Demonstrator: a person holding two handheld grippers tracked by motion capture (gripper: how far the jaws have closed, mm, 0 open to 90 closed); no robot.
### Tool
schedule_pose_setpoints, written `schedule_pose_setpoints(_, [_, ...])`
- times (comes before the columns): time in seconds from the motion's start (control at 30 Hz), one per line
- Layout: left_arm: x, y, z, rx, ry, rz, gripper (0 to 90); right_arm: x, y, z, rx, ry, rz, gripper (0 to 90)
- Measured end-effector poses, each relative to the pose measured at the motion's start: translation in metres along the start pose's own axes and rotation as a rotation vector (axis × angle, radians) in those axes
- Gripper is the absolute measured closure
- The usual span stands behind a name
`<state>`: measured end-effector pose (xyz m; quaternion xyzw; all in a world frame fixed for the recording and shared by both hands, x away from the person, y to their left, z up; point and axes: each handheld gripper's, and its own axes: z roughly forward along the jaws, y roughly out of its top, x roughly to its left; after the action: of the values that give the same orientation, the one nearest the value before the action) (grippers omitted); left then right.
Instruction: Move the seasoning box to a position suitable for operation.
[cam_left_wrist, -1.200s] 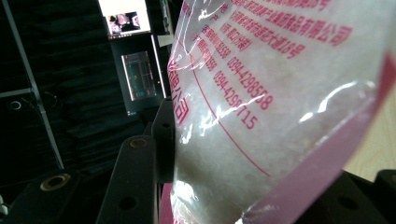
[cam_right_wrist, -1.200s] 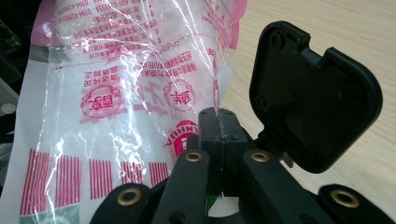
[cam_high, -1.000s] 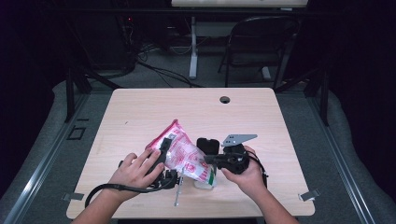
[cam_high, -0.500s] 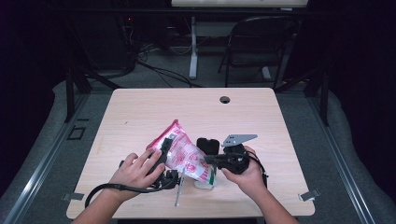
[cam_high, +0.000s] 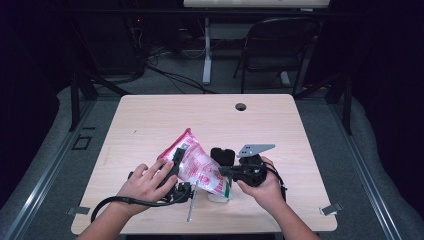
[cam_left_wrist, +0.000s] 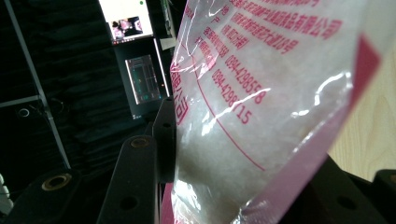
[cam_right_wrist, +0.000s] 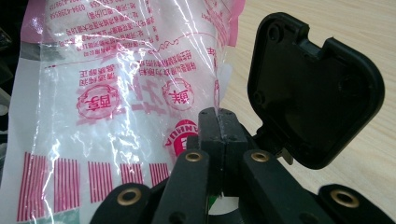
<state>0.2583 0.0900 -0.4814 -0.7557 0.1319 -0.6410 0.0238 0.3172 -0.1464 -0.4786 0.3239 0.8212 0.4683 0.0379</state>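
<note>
Worktop (cam_high: 150, 120), one, light wood, with one round cable hole (cam_high: 241, 107) near the far edge. Left gripper (cam_high: 176, 162), one: jaws part-closed around the bag's upper half. Plastic bag (cam_high: 197, 165), one, clear with pink-red print and white contents, held above the near middle of the worktop; long axis slanted, upper end pointing far-left, lower end near-right. Metal spoon (cam_high: 192, 206), one, lying below the bag. White container (cam_high: 220, 195), one, under the bag's lower end. Right gripper (cam_right_wrist: 218, 122), one: jaws closed tight, pinching the bag's edge.
</note>
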Motion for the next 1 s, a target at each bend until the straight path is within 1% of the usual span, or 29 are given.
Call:
schedule_pose_setpoints(0.17, [0.0001, 0.0002, 0.0001, -0.001, 0.002, 0.000, 62.2, -0.0001, -0.0001, 0.0004, -0.001, 0.000, 0.002, 90.0])
schedule_pose_setpoints(0.33, [0.0015, 0.0008, -0.0006, -0.002, 0.015, 0.018, 62.4, -0.0002, -0.0001, -0.0001, -0.002, -0.002, 0.001, 90.0])
schedule_pose_setpoints(0.37, [0.0017, 0.0009, -0.0007, -0.002, 0.015, 0.018, 62.4, -0.0002, -0.0002, -0.0001, -0.002, -0.002, 0.002, 90.0])
schedule_pose_setpoints(0.4, [0.0011, 0.0007, -0.0006, 0.000, 0.005, 0.008, 62.5, -0.0002, -0.0002, -0.0001, -0.002, -0.003, 0.001, 90.0])
schedule_pose_setpoints(0.57, [0.0016, 0.0009, -0.0010, -0.001, 0.006, 0.008, 62.5, -0.0002, -0.0001, -0.0005, -0.002, -0.002, 0.000, 90.0])
schedule_pose_setpoints(0.73, [0.0024, 0.0014, -0.0012, 0.000, 0.008, 0.019, 62.7, -0.0001, -0.0002, -0.0008, -0.002, -0.003, -0.001, 90.0])
schedule_pose_setpoints(0.83, [0.0030, 0.0018, -0.0016, -0.002, 0.019, 0.031, 62.8, 0.0001, -0.0002, -0.0008, -0.002, -0.003, -0.001, 90.0])
schedule_pose_setpoints(0.93, [0.0029, 0.0018, -0.0018, -0.002, 0.018, 0.031, 62.9, 0.0004, -0.0003, -0.0008, -0.004, -0.004, 0.000, 90.0])
schedule_pose_setpoints(1.0, [0.0023, 0.0017, -0.0016, -0.007, 0.030, 0.034, 62.9, 0.0001, -0.0002, -0.0012, -0.001, -0.003, -0.001, 90.0])
